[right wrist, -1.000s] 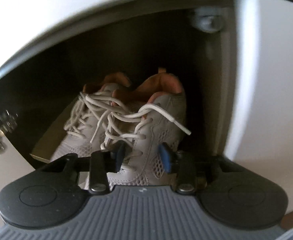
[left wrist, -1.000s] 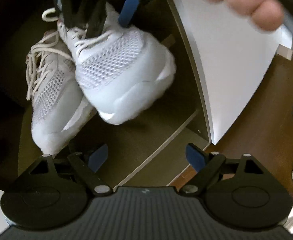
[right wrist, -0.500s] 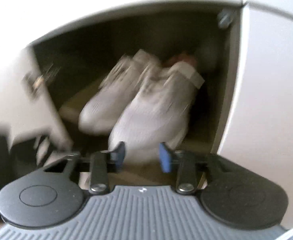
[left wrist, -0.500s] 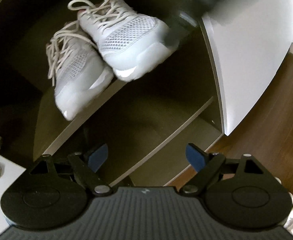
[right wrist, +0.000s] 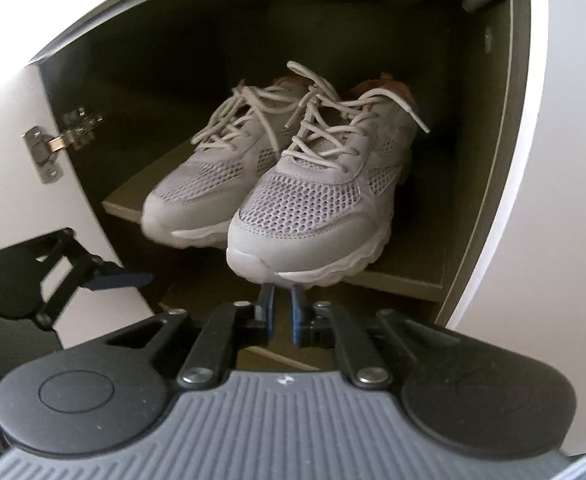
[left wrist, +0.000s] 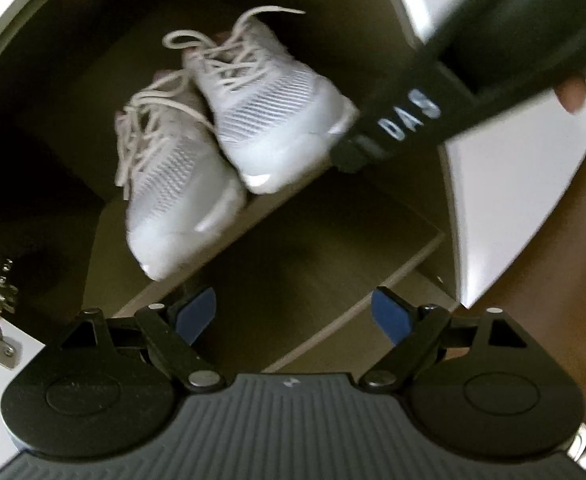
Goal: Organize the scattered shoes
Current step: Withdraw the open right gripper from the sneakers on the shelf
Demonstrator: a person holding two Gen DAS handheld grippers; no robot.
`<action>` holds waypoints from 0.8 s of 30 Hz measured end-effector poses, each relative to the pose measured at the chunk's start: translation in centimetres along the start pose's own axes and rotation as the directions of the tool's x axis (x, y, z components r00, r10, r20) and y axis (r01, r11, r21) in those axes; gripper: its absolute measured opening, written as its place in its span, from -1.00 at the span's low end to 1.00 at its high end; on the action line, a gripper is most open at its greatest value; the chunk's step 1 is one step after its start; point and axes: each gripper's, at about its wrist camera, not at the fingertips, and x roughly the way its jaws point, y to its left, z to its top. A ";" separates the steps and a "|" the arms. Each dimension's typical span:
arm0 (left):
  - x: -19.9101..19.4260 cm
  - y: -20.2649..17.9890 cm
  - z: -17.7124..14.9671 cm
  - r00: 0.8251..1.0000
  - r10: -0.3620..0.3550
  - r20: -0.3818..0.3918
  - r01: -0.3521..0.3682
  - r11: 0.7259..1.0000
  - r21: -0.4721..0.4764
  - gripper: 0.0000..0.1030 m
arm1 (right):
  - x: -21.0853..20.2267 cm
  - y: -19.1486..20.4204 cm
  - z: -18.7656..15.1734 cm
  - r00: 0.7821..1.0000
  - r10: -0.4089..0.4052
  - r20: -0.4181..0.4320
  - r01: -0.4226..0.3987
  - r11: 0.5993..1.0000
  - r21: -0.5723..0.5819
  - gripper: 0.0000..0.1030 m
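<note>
A pair of pale grey mesh sneakers with loose white laces stands side by side on a cabinet shelf [right wrist: 405,280], toes over its front edge. In the right wrist view they are the left shoe [right wrist: 197,188] and the right shoe [right wrist: 313,208]. My right gripper [right wrist: 283,312] is shut just below the right shoe's toe, with nothing between its fingers. In the left wrist view the same left shoe [left wrist: 165,184] and right shoe [left wrist: 269,116] lie beyond my left gripper [left wrist: 293,312], which is open, empty and well short of them. The right gripper's black body [left wrist: 409,120] crosses the upper right.
The white cabinet door [right wrist: 9,128] hangs open at the left on a metal hinge [right wrist: 45,148]. The cabinet's white side wall [right wrist: 553,160] bounds the right. A lower shelf [left wrist: 313,280] lies under the shoes. Brown wood floor [left wrist: 553,260] shows at the right.
The right gripper let go of the right shoe, drew back out of the cabinet and shut. That shoe now rests on the shelf beside its mate. The left gripper pulled back, staying open.
</note>
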 end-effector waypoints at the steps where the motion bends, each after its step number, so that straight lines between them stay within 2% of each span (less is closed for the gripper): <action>1: 0.0 0.2 0.2 1.000 0.003 0.004 -0.003 1.000 -0.005 0.70 | 0.0 -0.1 0.1 1.000 0.002 -0.005 -0.002 1.000 0.009 -0.84; 9: 1.1 0.2 1.3 1.000 0.003 -0.016 -0.003 1.000 0.000 0.73 | -0.6 -1.2 0.0 0.999 0.029 -0.019 -0.028 0.999 0.046 -0.82; 14: 0.5 -0.7 1.7 1.000 0.005 -0.015 -0.005 1.000 0.006 0.74 | 0.0 -1.0 -0.2 1.000 0.002 -0.030 0.000 0.999 0.054 -0.79; 17: 0.2 -0.7 1.4 1.000 0.005 -0.026 -0.005 1.000 -0.016 0.74 | 0.5 -0.7 -0.1 0.996 0.065 -0.055 -0.061 0.995 0.083 -0.78; 20: -0.2 -1.1 1.4 0.999 0.007 -0.035 -0.008 1.000 -0.014 0.74 | 0.8 -0.4 0.1 0.995 0.086 -0.051 -0.083 0.994 0.066 -0.77; 23: -0.2 -1.9 1.2 0.999 0.013 -0.044 -0.014 1.000 -0.010 0.74 | 1.2 -0.5 0.4 0.995 0.087 -0.056 -0.082 0.993 0.086 -0.89; 24: -0.3 -2.0 1.2 0.999 0.014 -0.047 -0.015 1.000 -0.018 0.74 | 1.2 -0.7 0.4 0.994 0.087 -0.059 -0.081 0.993 0.088 -0.86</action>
